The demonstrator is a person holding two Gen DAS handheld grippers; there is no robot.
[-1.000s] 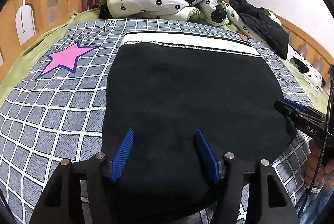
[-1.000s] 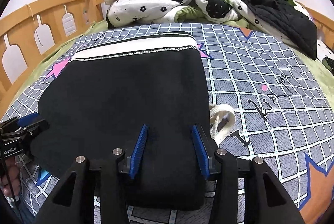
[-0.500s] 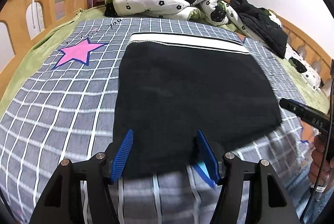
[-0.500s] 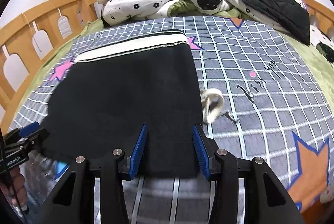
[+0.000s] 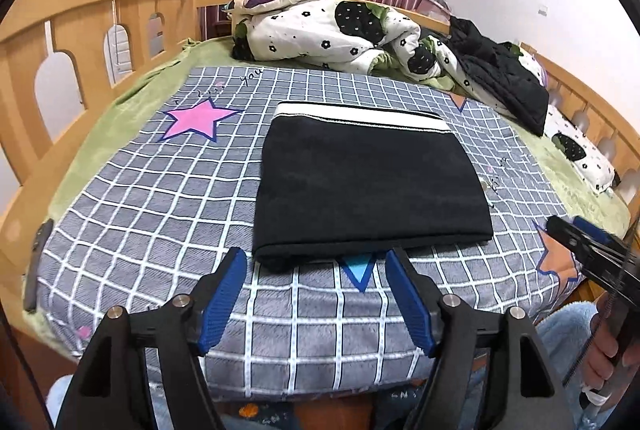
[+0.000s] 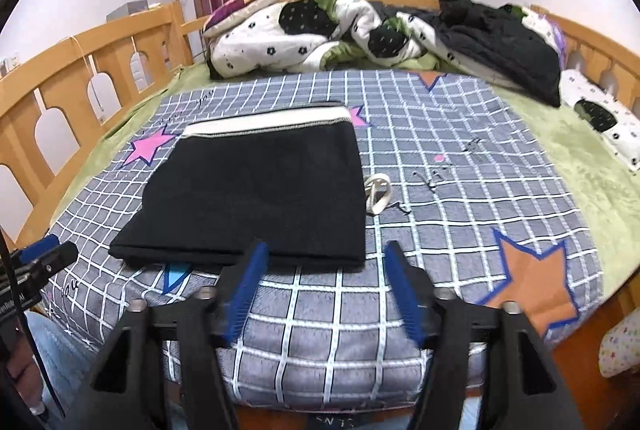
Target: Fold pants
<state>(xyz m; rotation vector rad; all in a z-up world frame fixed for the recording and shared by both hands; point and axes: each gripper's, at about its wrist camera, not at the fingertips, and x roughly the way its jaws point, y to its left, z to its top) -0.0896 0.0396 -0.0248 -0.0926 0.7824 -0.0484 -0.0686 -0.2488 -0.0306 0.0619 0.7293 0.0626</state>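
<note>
The black pants point(image 5: 368, 185) lie folded into a flat rectangle on the grey checked blanket point(image 5: 160, 197), white waistband at the far edge. They also show in the right wrist view point(image 6: 256, 197), with a white drawstring point(image 6: 378, 193) poking out at their right side. My left gripper point(image 5: 316, 270) is open and empty, just in front of the fold's near edge. My right gripper point(image 6: 324, 262) is open and empty, also just short of the near edge. Each gripper shows at the side of the other view.
A crumpled flowered quilt point(image 5: 332, 33) and a pillow lie at the far end of the bed. A black jacket point(image 5: 500, 77) lies at the far right. Wooden rails point(image 5: 92, 41) run along both sides. The bed's front edge is just below the grippers.
Both grippers have pulled back toward me, off the pants to the bed's front edge. The pants stay folded flat on the blanket.
</note>
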